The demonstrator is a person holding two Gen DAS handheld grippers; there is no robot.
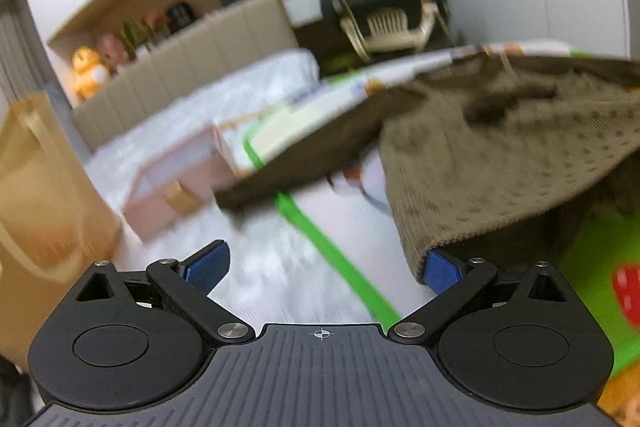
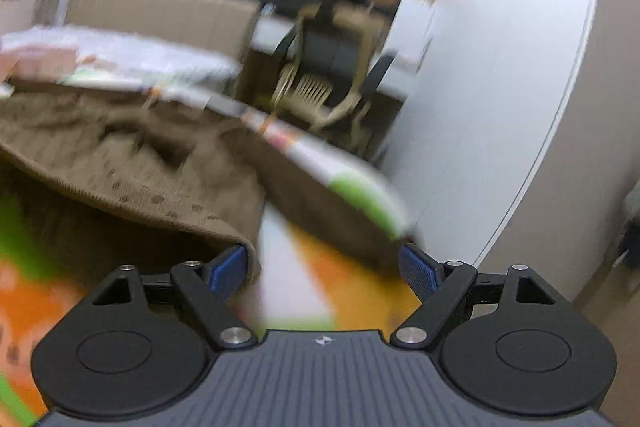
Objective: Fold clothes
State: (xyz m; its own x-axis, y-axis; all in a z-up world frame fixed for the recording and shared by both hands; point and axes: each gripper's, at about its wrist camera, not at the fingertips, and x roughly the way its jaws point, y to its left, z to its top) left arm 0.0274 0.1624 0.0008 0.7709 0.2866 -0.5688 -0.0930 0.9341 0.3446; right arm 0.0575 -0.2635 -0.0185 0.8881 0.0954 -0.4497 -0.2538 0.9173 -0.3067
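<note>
Both pictures are smeared with motion blur, so fine detail is hard to make out. The left tongs (image 1: 326, 269) stand spread wide, with nothing pinched between the blue pads (image 1: 208, 265); the hem of a brown knitted sweater (image 1: 500, 155) with a dotted pattern hangs down over the pad on the right side, and I cannot tell whether it touches it. The right tongs (image 2: 326, 273) are likewise spread wide and grasp nothing, though the lower corner of the same sweater (image 2: 132, 163) droops against the blue pad (image 2: 228, 273) on the left side. The sweater lies rumpled on a colourful play mat (image 1: 592, 267) with green and orange patches, its near edge lifted and sagging between the two tools. Beyond the mat sits a pink box (image 1: 176, 183) on a white bed cover (image 1: 192, 131), with a beige padded headboard (image 1: 180, 67) behind it and a row of soft toys (image 1: 90, 71) on the ledge above. A cream chair (image 2: 320, 87) stands farther back near a white wardrobe (image 2: 500, 67).
</note>
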